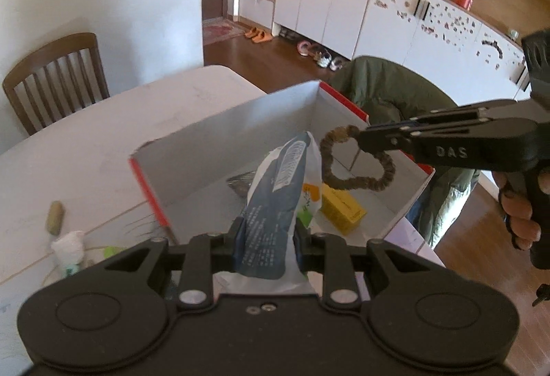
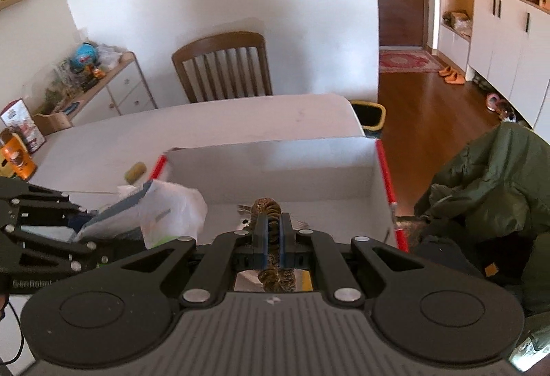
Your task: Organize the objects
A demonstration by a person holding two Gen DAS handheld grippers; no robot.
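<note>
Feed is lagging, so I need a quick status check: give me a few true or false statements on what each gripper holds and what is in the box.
1. The left gripper is clamped on a blue-and-white plastic packet. True.
2. The right gripper is open. False: it is pinching a brown scrunchie.
3. A yellow carton lies inside the white box. True.
4. The scrunchie rests on the box floor. False: it hangs above it.

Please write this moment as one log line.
left gripper: shut on packet | right gripper: shut on scrunchie | both above open box
</note>
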